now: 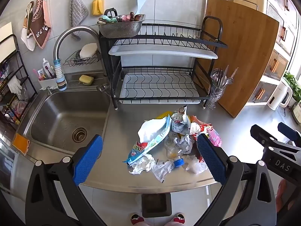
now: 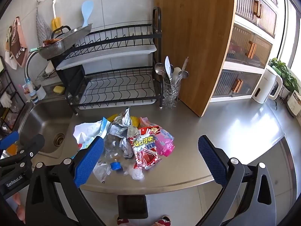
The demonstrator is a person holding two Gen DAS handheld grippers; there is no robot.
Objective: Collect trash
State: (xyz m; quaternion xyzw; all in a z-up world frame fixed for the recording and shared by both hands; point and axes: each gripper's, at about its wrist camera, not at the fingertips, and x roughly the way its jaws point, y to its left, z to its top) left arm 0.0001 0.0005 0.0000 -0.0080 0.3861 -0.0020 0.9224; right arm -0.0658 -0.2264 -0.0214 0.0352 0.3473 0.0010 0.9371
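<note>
Both claws hang spread wide and empty above a steel counter (image 2: 235, 128), the left claw (image 1: 149, 156) and right claw (image 2: 150, 156) angled down at a trash pile (image 2: 128, 137) of wrappers, tissue and a crushed bottle (image 2: 112, 150) lying before the dish rack (image 2: 116, 79)

Bright daylight floods in from the window (image 2: 293, 43) on the right, throwing white glare across the steel counter (image 2: 244, 120). Both views stay sharp, though the fisheye bends straight lines and blackens the corners.
</note>
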